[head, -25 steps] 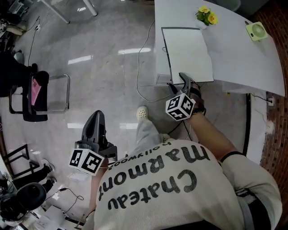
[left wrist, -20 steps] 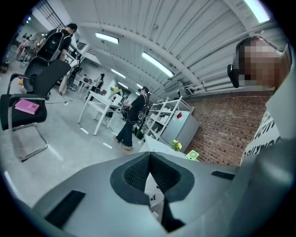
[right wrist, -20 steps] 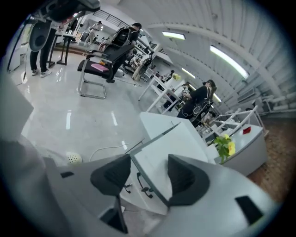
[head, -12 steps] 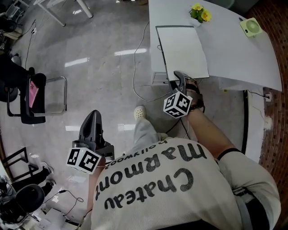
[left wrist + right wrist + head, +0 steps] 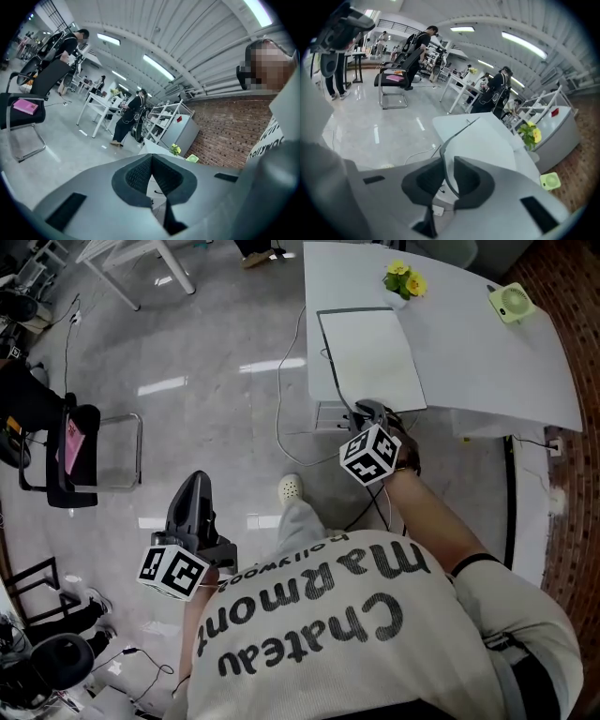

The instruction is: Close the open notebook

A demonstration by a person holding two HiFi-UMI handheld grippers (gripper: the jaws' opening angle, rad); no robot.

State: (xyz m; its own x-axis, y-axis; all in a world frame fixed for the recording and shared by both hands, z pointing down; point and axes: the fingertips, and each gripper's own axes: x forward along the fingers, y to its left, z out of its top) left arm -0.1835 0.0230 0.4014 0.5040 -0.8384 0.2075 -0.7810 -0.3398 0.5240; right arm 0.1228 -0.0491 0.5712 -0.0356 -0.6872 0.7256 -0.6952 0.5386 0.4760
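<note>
A person in a cream sweatshirt point(image 5: 375, 624) leans toward a white desk point(image 5: 469, 362) with a gripper in each hand. The notebook point(image 5: 370, 352) lies on the desk at about 1 o'clock from the person in the head view, with its near edge at the desk's front. The right gripper point(image 5: 368, 411) meets that near edge, at the notebook's 6 o'clock. In the right gripper view, its jaws have just been closing, and the right gripper point(image 5: 446, 168) now pinches a thin cover leaf of the notebook point(image 5: 483, 140). The leaf curves up off the pages between the two dark pads. The left gripper point(image 5: 197, 486) hangs well apart from the desk, over the grey floor point(image 5: 216, 352) at roughly 8 o'clock from the notebook. In its own view the left gripper point(image 5: 151, 161) has its jaws pressed together at the tips, with nothing between them. Yellow flowers point(image 5: 403, 279) stand just beyond the notebook at its 12 o'clock, and a small green fan point(image 5: 511, 301) sits at its 2 o'clock. A white cable point(image 5: 286, 399) trails down the desk's left side to the floor. A black chair point(image 5: 70, 451) carrying something pink stands far off at 9 o'clock.
</note>
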